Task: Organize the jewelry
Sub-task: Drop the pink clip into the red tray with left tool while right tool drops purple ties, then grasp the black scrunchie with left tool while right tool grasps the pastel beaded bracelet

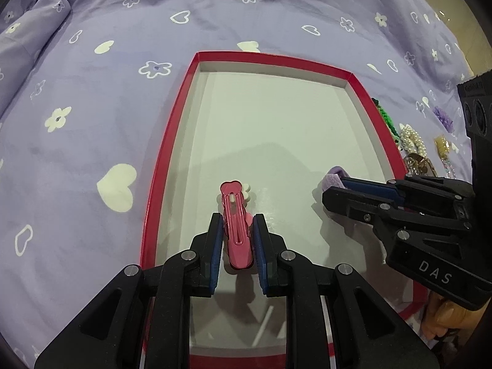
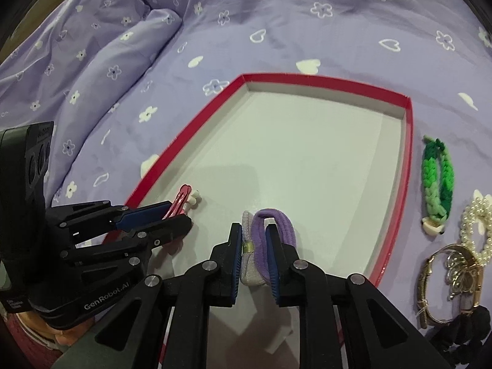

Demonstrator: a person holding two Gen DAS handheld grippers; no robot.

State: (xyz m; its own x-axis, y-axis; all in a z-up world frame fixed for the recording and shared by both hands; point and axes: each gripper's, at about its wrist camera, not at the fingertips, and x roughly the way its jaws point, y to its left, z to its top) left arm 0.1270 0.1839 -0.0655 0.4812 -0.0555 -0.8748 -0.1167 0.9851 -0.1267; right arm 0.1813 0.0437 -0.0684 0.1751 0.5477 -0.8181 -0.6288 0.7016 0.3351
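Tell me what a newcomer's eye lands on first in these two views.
The red-rimmed tray with its pale floor fills the middle of the purple flowered bedspread. Over its near end, the left gripper pinches a pink hair clip, while the right gripper grips a purple hair tie. Outside the tray's right rim lie a green braided band, pearls and a gold watch.
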